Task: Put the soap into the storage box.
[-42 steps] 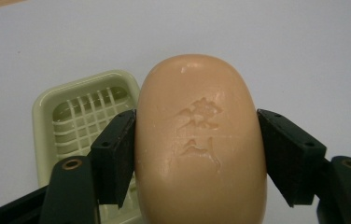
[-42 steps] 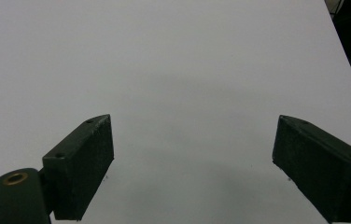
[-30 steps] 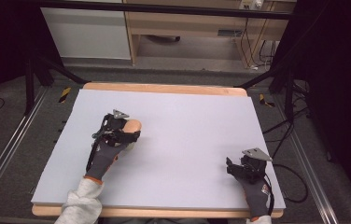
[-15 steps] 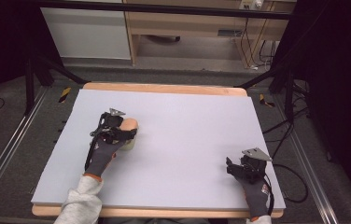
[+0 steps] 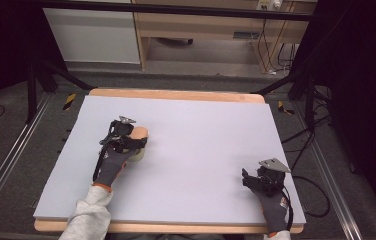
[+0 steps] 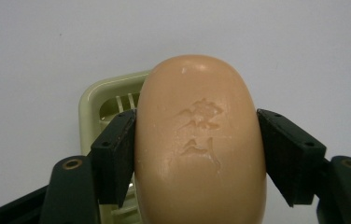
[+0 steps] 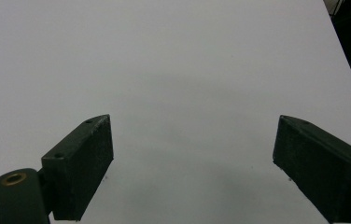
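- Left gripper [image 6: 197,154] pinches a peach bar of soap [image 6: 200,144] by its two long sides, just above a pale green soap dish [image 6: 100,105] on the tabletop [image 5: 201,140].
- Right gripper [image 7: 192,163] has its jaws spread wide over bare tabletop, well apart from the soap.

Waxy, smooth soap [image 6: 200,144]; glossy pale plastic dish [image 6: 100,100]; matt table sheet [image 5: 201,145] over a wooden edge.
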Demonstrator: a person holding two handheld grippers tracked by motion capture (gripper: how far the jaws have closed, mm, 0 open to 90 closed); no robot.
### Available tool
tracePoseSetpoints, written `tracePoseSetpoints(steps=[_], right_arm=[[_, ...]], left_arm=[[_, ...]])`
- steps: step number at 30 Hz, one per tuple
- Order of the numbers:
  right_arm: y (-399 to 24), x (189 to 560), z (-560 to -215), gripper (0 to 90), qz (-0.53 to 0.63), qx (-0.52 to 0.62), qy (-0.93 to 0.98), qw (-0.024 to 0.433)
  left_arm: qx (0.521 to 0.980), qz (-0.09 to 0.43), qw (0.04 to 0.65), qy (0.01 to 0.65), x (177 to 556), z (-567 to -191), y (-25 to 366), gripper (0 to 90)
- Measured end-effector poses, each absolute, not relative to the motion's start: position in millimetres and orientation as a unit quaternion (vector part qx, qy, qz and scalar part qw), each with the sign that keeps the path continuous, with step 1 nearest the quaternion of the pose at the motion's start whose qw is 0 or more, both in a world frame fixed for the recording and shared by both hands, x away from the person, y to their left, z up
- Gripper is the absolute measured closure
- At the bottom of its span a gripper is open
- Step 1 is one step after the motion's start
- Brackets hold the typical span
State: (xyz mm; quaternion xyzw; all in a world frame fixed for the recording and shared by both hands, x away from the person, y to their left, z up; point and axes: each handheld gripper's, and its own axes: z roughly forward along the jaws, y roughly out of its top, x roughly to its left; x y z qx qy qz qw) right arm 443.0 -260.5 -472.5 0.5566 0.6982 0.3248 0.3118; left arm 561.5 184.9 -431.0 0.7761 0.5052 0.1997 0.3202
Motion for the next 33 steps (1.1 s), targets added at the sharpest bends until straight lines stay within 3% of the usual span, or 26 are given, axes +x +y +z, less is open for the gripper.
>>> tracePoseSetpoints(steps=[33], right_arm=[[-260.8,443.1,-472.7,12.3,0.324,0.556,0.699,0.312]], left_arm=[[0.77,0.196,0.303,0.526,567.3,-444.1,195.5,31.5]])
